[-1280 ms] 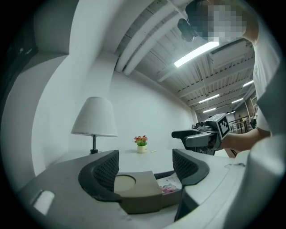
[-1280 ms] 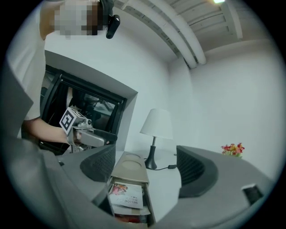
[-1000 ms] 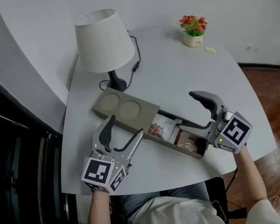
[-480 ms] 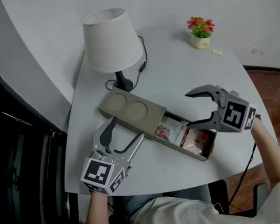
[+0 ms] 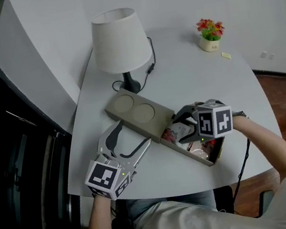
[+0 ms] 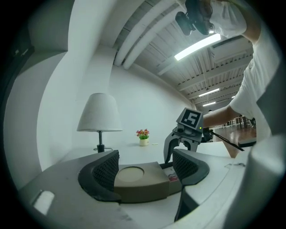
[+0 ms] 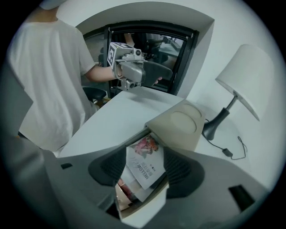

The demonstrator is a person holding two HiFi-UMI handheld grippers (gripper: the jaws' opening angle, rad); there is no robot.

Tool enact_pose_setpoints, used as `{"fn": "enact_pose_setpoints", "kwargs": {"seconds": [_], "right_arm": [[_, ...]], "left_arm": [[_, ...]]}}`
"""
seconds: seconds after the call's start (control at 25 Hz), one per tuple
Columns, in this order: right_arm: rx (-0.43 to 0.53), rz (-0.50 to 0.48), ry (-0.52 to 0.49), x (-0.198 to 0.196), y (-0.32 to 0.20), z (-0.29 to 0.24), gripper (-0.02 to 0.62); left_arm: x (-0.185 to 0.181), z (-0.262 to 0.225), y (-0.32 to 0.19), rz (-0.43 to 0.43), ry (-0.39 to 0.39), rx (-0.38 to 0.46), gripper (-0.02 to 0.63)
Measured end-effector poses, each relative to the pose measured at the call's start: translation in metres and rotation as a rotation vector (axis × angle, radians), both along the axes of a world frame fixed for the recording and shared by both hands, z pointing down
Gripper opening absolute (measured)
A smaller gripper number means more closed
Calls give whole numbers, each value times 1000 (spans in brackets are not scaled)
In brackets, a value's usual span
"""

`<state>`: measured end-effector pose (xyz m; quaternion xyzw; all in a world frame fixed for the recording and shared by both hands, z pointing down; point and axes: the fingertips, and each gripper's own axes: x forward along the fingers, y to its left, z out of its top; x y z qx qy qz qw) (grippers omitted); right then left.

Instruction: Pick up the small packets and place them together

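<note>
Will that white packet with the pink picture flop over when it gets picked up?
Probably a little: the white packet looks thin and flat, so it likely bends. It lies loosely atop other packets in the tray, so it seems light.

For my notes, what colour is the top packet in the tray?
White paper packet with a pink picture; best in the right gripper view.

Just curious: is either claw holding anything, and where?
Nothing yet. Right gripper, jaws just closing, straddles the white printed packet in the beige tray; left gripper stands open at that tray.
</note>
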<state>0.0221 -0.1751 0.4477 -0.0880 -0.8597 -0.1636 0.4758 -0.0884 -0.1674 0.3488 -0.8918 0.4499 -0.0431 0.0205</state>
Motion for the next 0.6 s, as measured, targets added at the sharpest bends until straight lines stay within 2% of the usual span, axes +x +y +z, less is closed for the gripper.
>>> {"fn": "enact_pose_setpoints", "kwargs": {"seconds": [0.16,0.32,0.48,0.6], "right_arm": [[-11,-12,80,-1,0,21,264],[-15,-26,156,3,4,35,223],[25,-42,180,4,6,33,103],[55,-31,190,5,5,37,37]], "left_arm": [[2,4,3,13,-15,-14,368],[3,7,5,21,-21,-23,368],[4,6,7,22,-11,-19,368],[6,6,7,28,-6,-21,368]]}}
